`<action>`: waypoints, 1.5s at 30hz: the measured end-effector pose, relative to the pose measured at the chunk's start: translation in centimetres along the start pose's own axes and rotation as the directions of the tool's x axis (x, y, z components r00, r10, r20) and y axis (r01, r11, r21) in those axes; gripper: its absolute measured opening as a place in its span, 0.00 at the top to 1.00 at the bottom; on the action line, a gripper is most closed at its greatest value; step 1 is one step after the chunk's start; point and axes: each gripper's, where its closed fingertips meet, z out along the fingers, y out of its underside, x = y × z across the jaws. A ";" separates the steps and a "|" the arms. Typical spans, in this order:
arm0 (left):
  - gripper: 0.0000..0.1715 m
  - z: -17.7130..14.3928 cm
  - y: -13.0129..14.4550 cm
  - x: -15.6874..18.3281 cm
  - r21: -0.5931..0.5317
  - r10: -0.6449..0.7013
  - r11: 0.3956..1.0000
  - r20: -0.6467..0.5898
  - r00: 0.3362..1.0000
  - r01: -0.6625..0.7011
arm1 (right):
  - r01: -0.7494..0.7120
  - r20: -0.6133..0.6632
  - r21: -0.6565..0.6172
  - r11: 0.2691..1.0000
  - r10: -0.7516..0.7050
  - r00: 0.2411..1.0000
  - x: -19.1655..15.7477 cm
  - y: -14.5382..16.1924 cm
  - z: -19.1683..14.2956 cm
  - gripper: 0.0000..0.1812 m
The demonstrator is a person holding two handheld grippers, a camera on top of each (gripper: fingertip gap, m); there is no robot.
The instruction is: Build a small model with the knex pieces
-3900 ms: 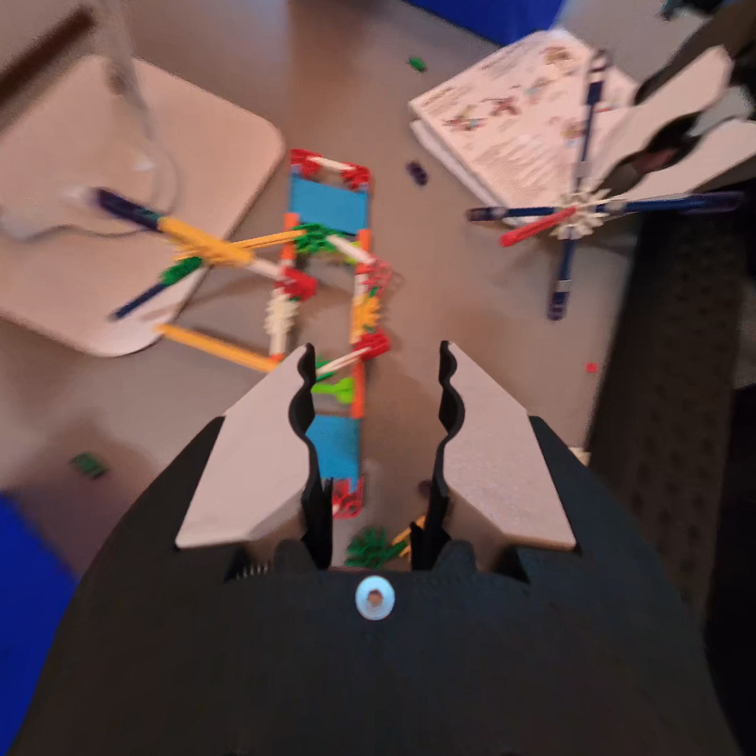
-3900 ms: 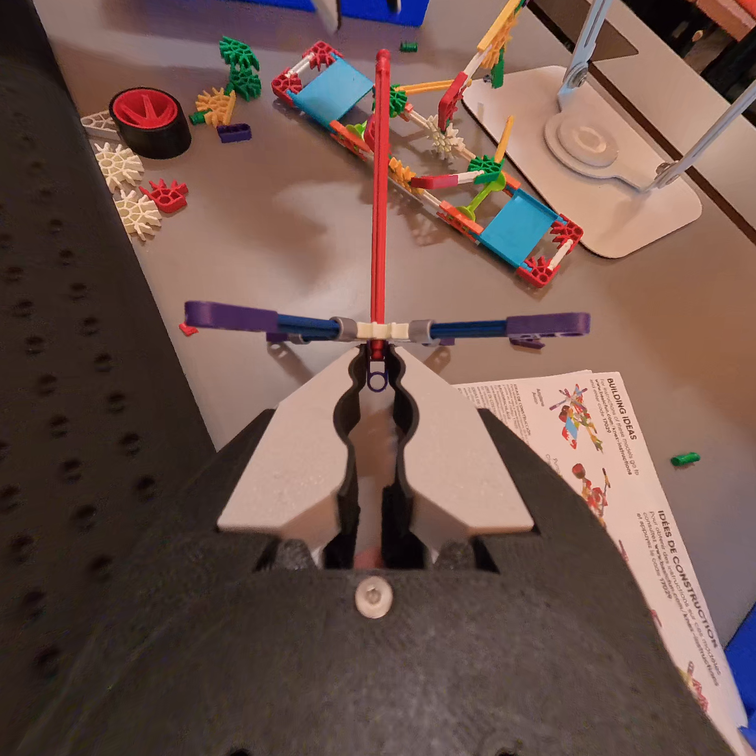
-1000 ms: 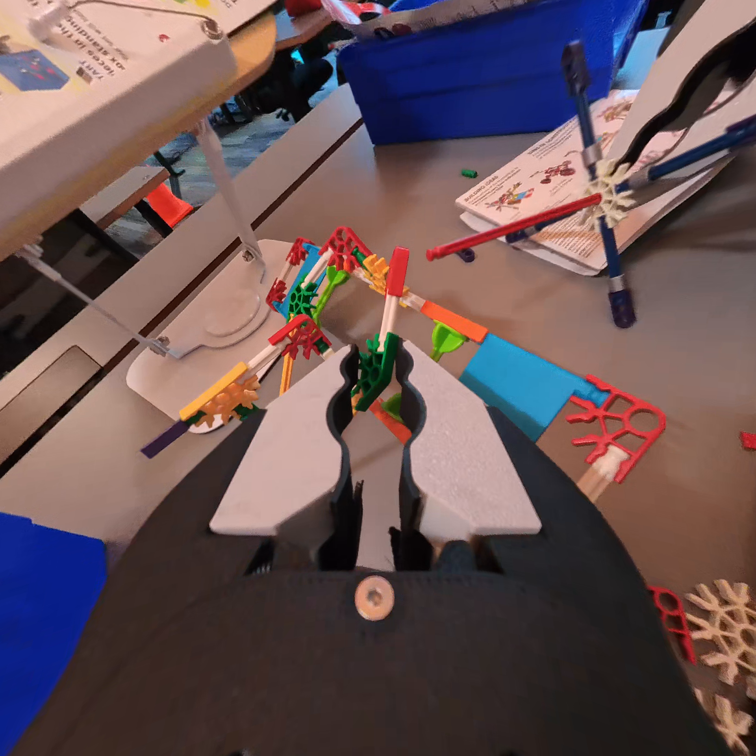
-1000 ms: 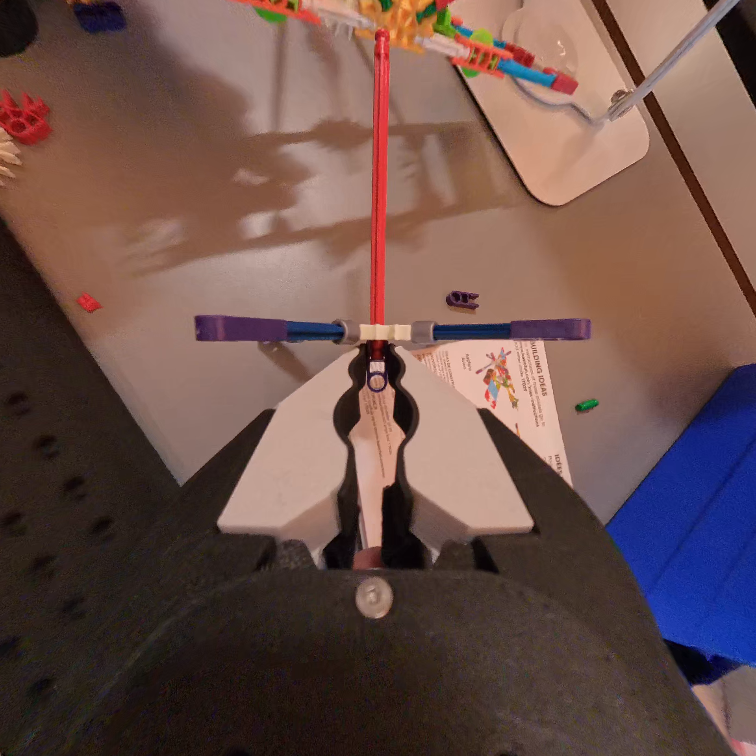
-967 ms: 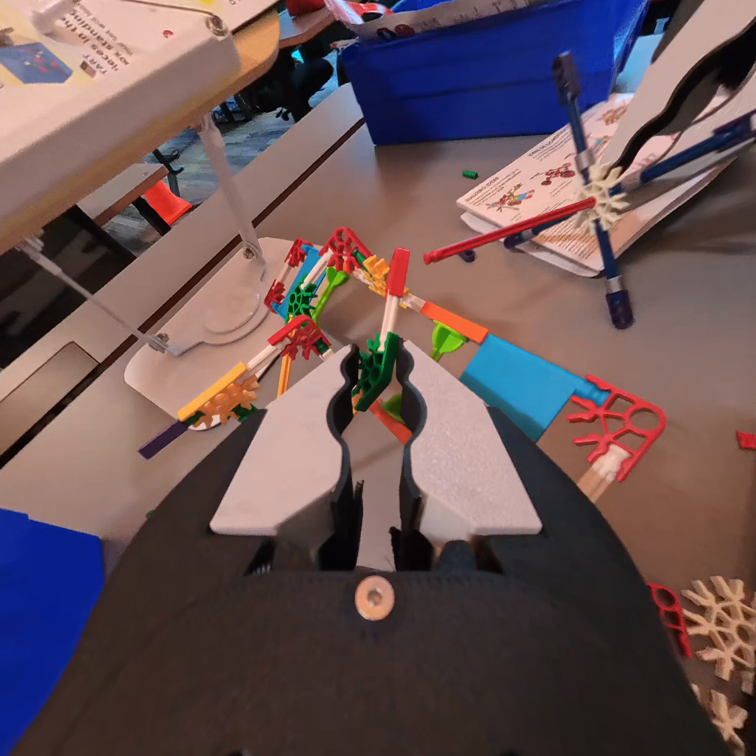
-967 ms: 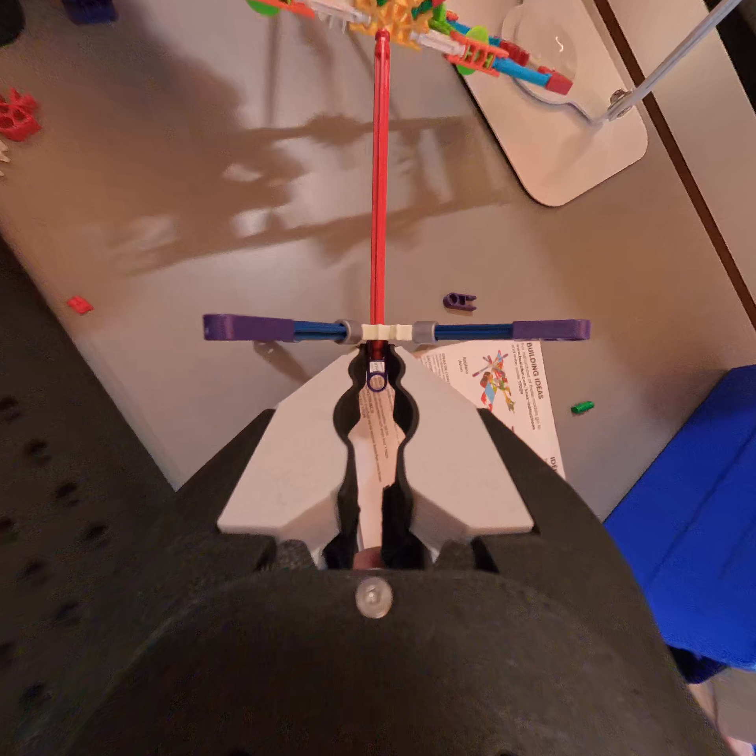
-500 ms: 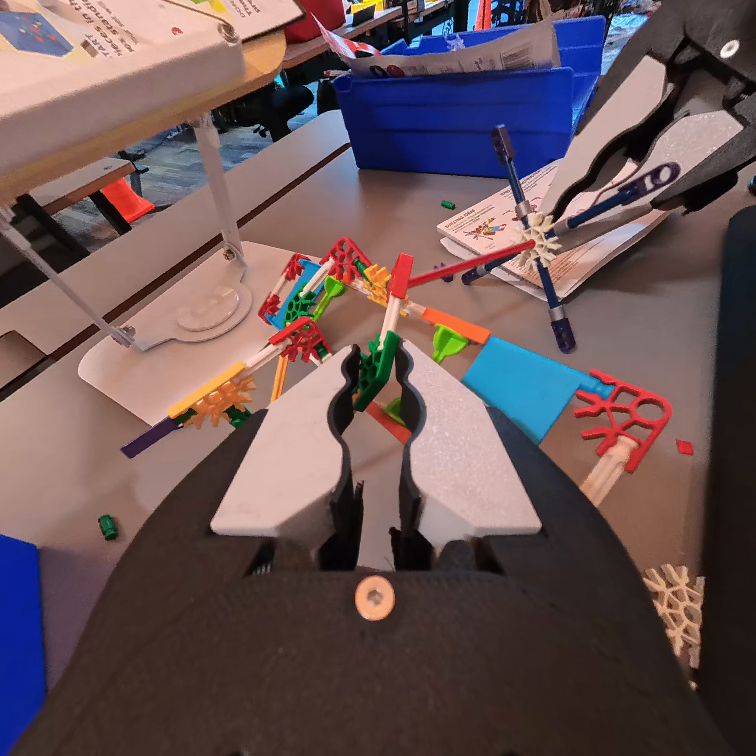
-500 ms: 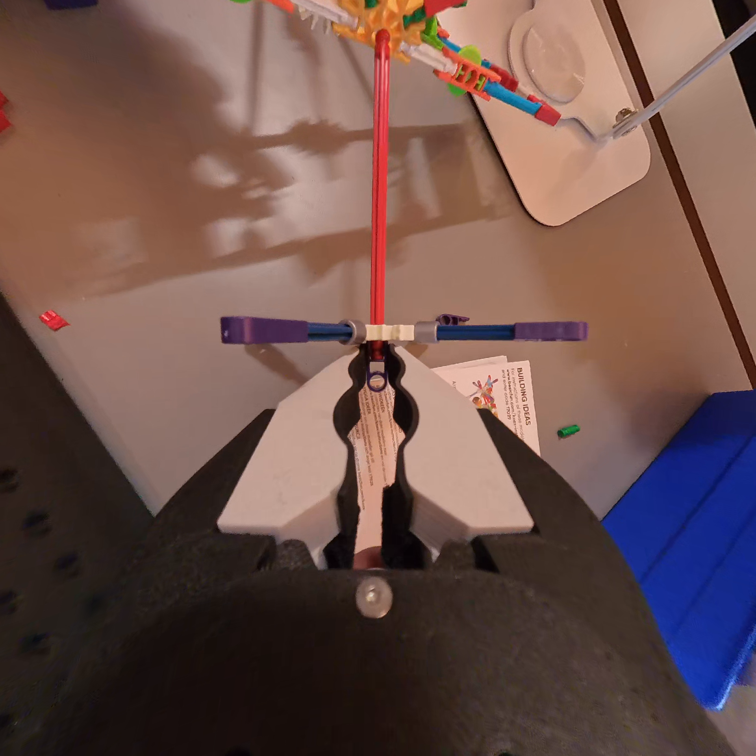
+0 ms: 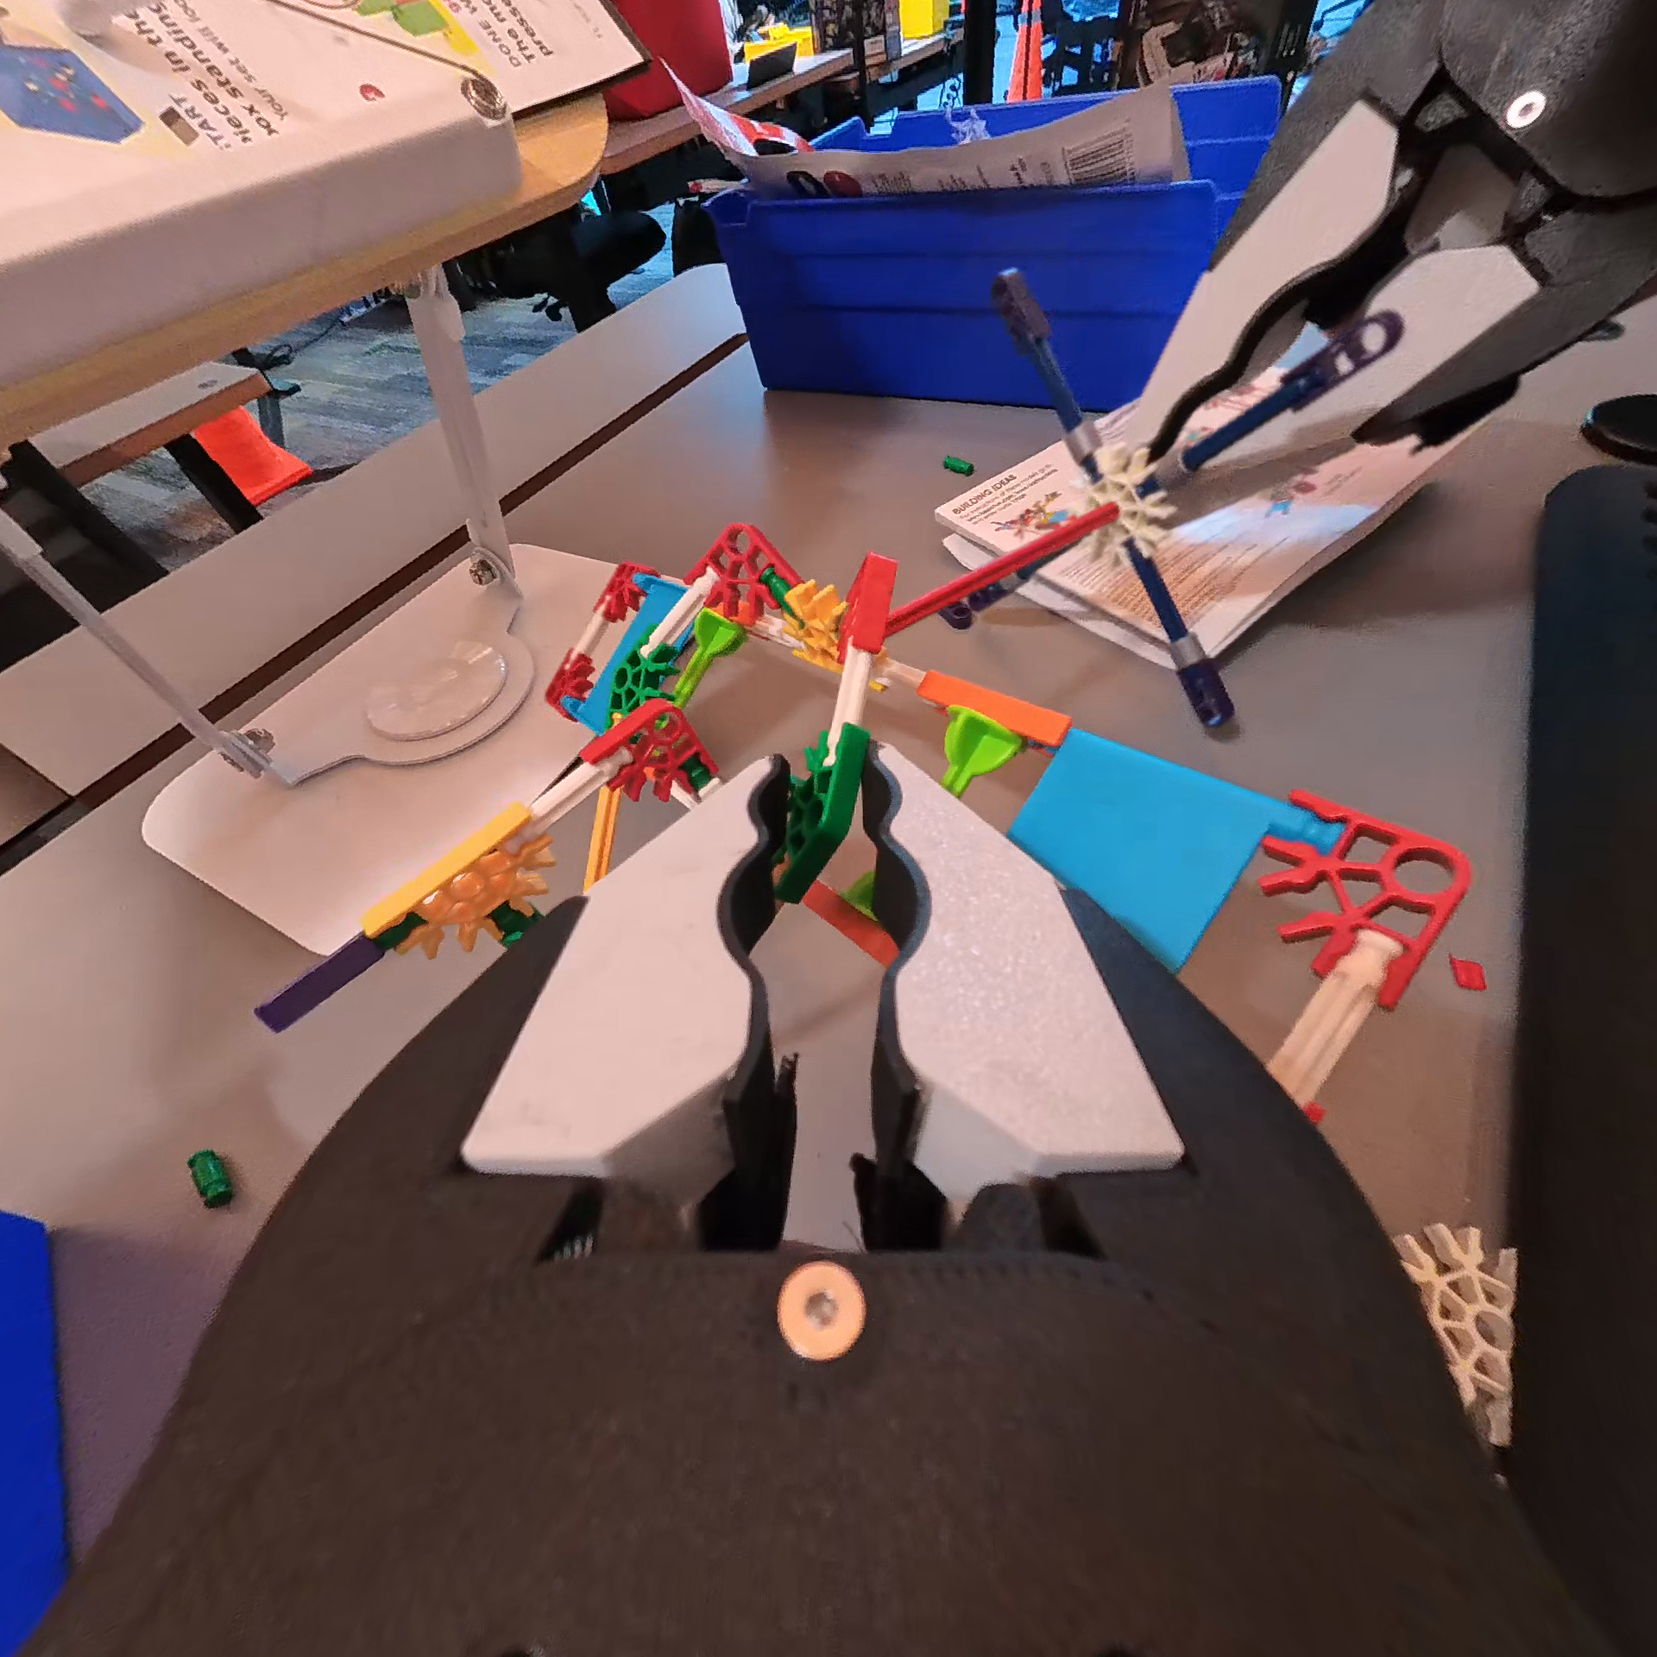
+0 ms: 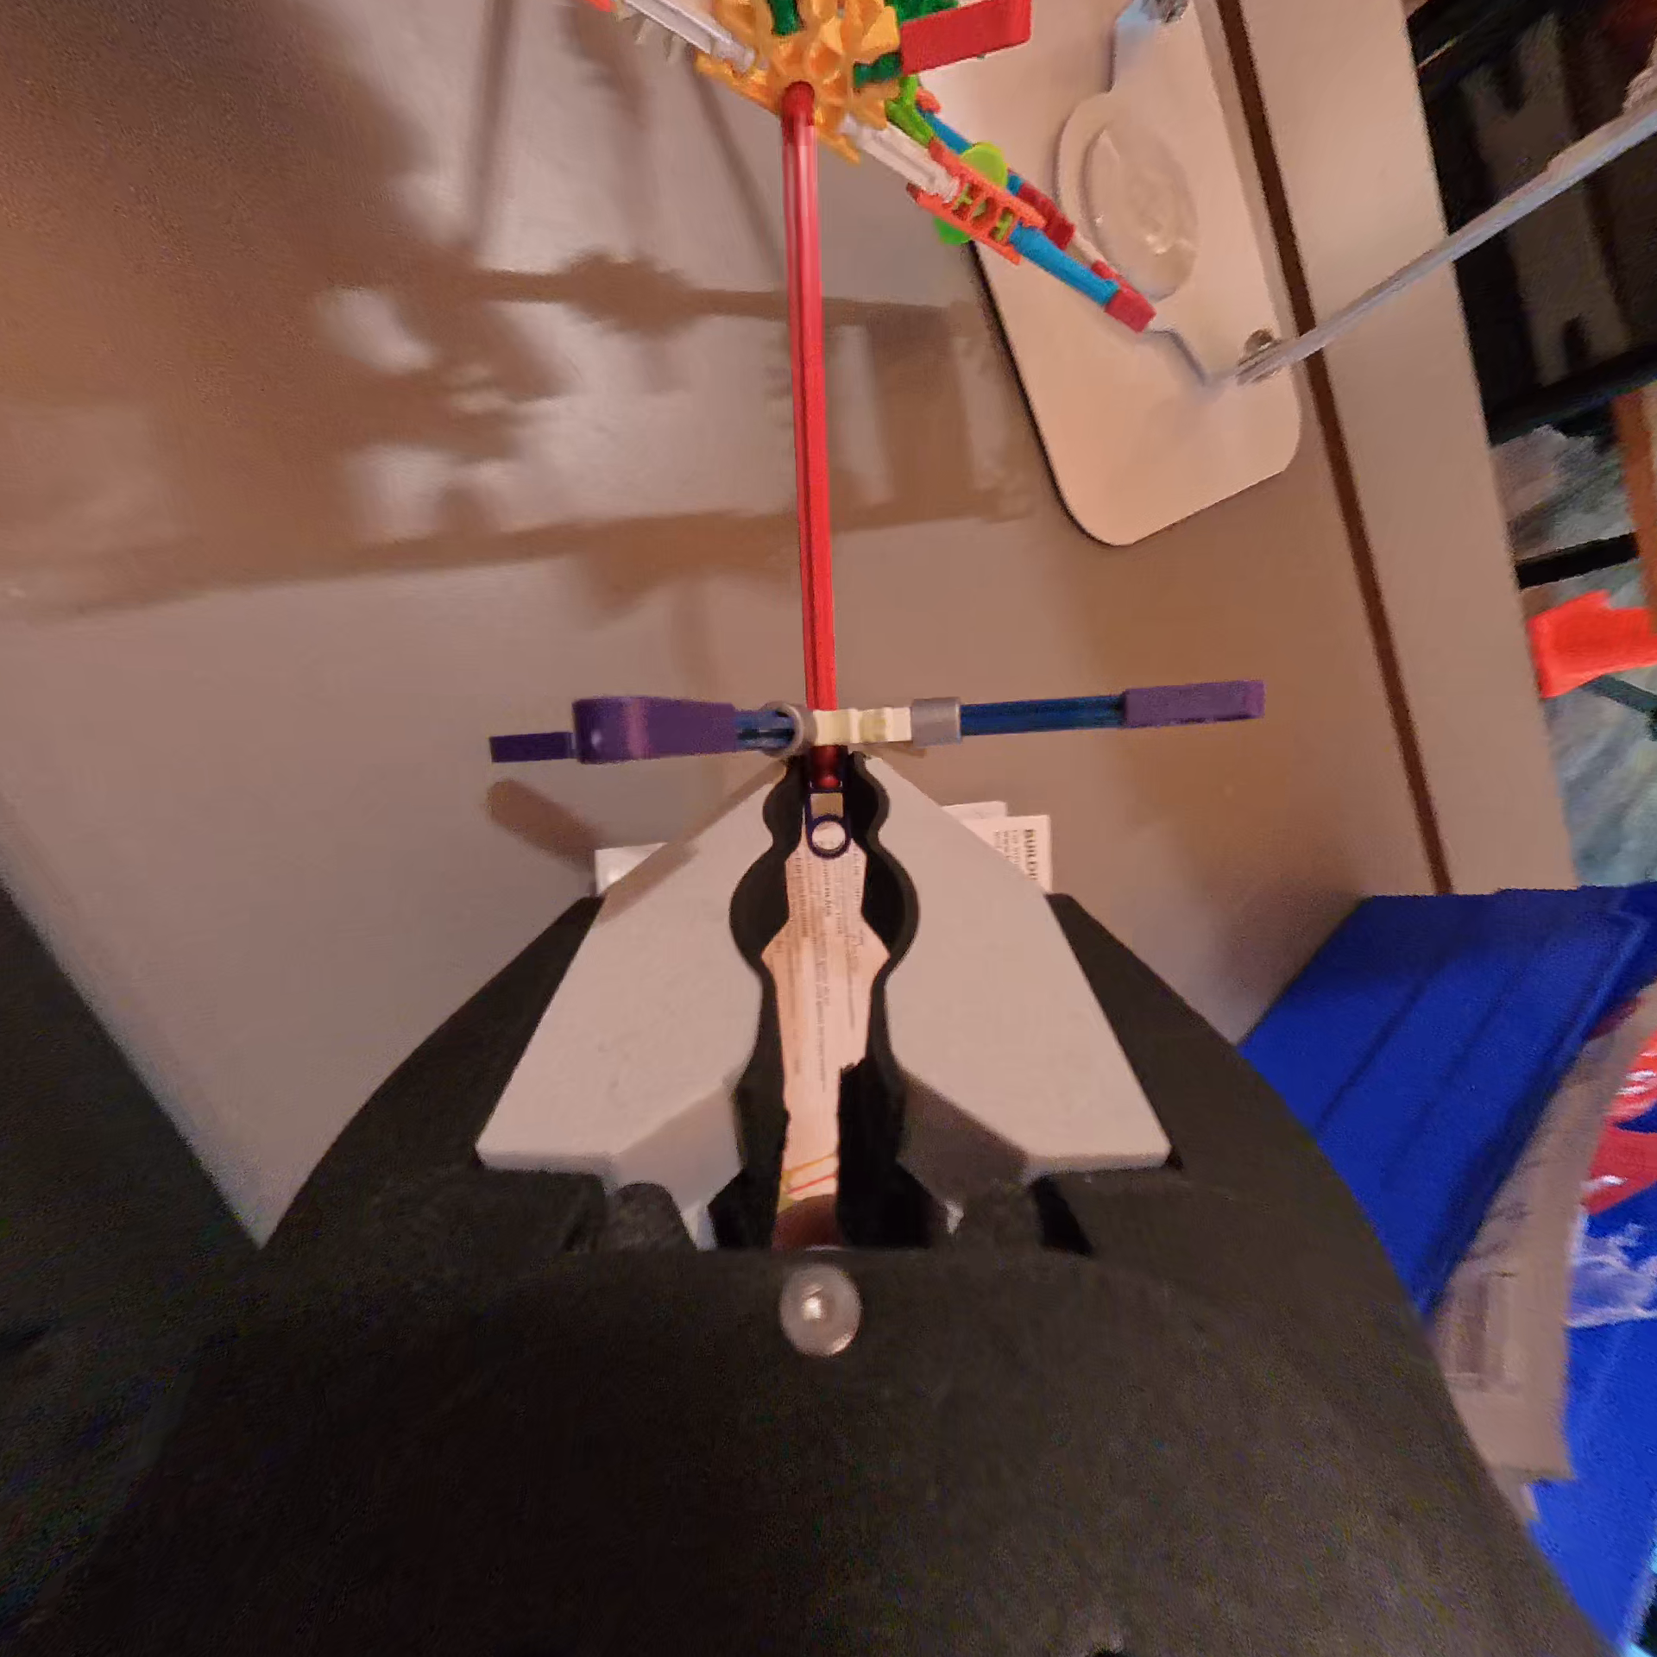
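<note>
My left gripper [image 9: 825, 780] is shut on a green connector [image 9: 820, 807] of a colourful rod-and-connector model [image 9: 1139, 834] with blue panels, and holds it tilted up off the grey table. My right gripper [image 10: 829, 771] is shut on the blue rod [image 10: 825, 829] of a cross-shaped piece with a white hub [image 10: 852, 724] and purple-tipped arms [image 10: 654, 726]. The piece's long red rod [image 10: 811, 403] points forward and its tip touches the model's yellow connector [image 10: 807, 72]. In the left wrist view the right gripper [image 9: 1157, 466] comes in from the upper right, and the red rod [image 9: 995, 574] reaches the model's top.
A blue bin [image 9: 968, 287] stands at the back, with a booklet [image 9: 1210, 574] in front of it. A white stand base [image 9: 341, 771] lies left of the model. A black perforated pad [image 9: 1596, 807] lies on the right, with white snowflake connectors [image 9: 1461, 1309] beside it. A small green piece [image 9: 208, 1179] lies near left. My hands' fingertips stand some 15 cm from each other.
My left gripper, open 3.9 s ago, has closed on the model and lifted it. My right gripper has brought the red rod's tip forward onto the yellow connector.
</note>
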 end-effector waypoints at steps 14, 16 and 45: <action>0.95 0.4 0.6 0.9 -0.018 0.076 0.997 -0.023 0.997 -0.076 | 0.258 -0.033 -0.097 0.961 -0.262 0.964 2.4 -1.5 -0.4 0.96; 0.96 0.3 0.6 0.9 -0.011 0.068 0.998 -0.030 0.997 -0.068 | 0.258 -0.013 -0.070 0.964 -0.259 0.966 2.3 -2.1 -0.1 0.96; 0.87 0.4 2.0 -3.7 -0.280 0.129 0.951 -0.022 0.991 -0.130 | 0.182 0.083 0.068 0.981 -0.188 0.979 0.4 -2.1 3.1 0.96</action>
